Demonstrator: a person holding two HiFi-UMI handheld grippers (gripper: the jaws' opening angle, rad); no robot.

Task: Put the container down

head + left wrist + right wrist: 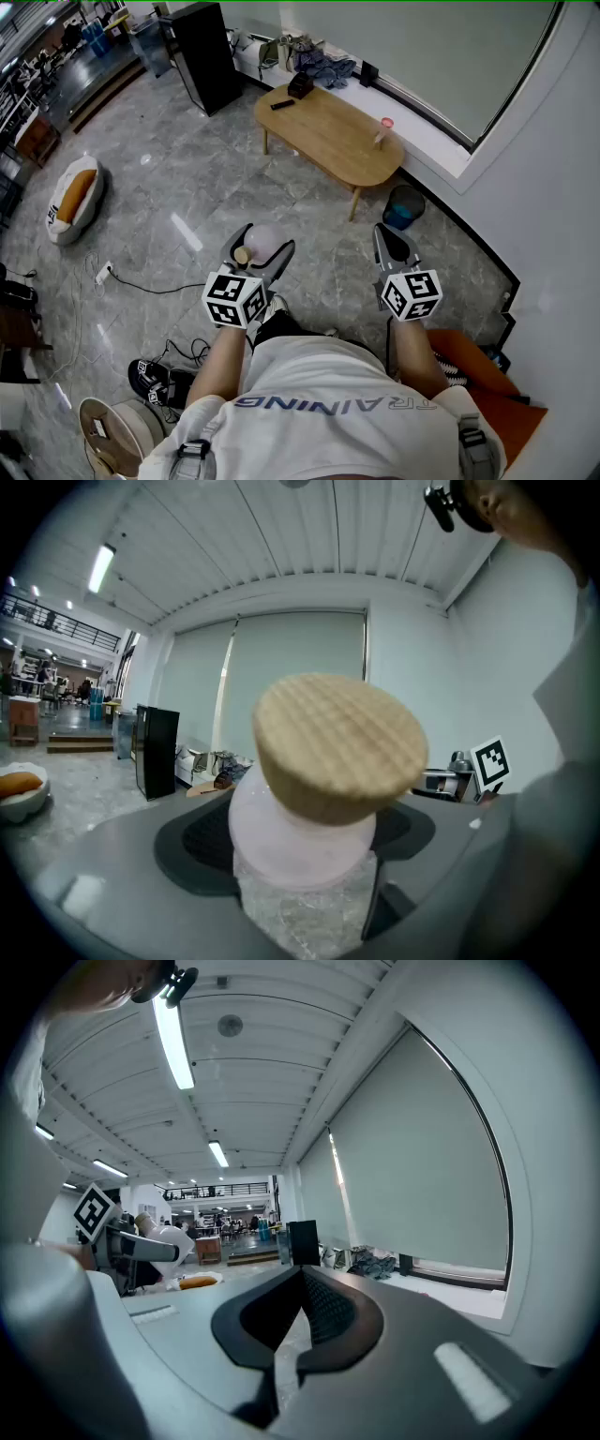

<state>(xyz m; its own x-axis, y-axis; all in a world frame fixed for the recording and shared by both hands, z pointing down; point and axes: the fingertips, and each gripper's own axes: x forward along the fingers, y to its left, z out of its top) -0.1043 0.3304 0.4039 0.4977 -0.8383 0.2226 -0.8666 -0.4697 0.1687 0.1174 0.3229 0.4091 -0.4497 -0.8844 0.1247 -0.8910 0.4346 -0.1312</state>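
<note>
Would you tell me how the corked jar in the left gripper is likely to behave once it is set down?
The jar looks like frosted glass: probably fragile and somewhat slippery, so set it down gently. Its round body, held tilted in the left gripper, would likely roll if laid sideways. The broad cork may make it slightly top-heavy.

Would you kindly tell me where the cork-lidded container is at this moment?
In the head view's lower centre, the container is clamped between the jaws of the left gripper, held out over the floor, short of the wooden table.
</note>
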